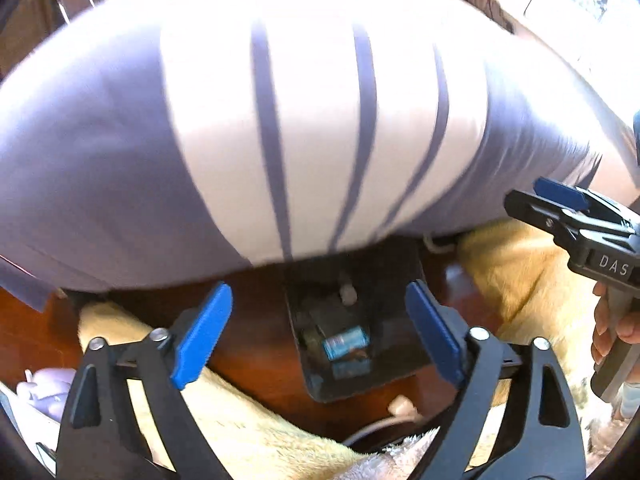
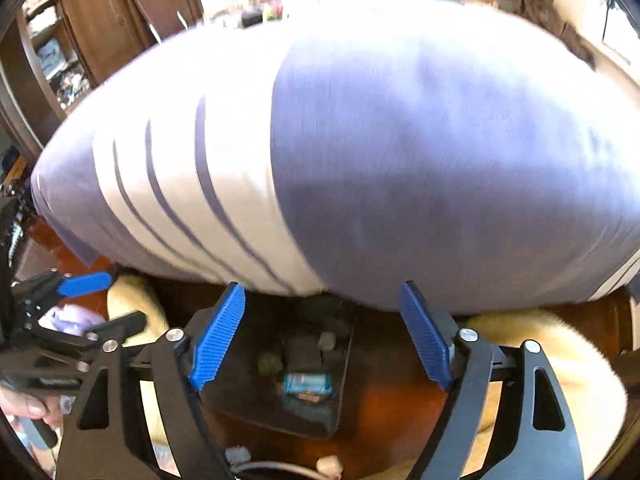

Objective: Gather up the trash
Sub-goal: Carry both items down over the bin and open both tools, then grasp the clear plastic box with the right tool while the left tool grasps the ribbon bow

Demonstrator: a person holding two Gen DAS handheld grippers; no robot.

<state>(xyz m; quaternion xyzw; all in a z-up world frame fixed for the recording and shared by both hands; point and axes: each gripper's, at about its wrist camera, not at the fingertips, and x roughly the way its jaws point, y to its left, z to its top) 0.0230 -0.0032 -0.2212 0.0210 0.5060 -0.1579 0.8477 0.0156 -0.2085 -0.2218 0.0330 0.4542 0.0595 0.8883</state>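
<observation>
Trash, a blue wrapper [image 1: 346, 342], lies uncollected in the black tray [image 1: 404, 280] on the wooden floor under the striped pillow [image 1: 280, 120]; my left fingers [image 1: 320, 344] and right fingers [image 2: 320, 338] spread, empty.

Clearance around the tray: tight from above, open from the near side.

A big striped pillow [image 1: 280, 128] fills the upper view and overhangs the far end of the dark tray [image 1: 384, 368] on the wooden surface [image 1: 256, 332]; blur hides whether they touch. Cream fleece blanket [image 1: 516, 276] crowds the tray's right side, with another fold [image 1: 244, 428] on its left. A white cable [image 2: 276, 466] with a plug lies across the near edge. The left gripper [image 1: 320, 336] and right gripper [image 2: 322, 338] both stand wide open with nothing between their jaws, near each other.
</observation>
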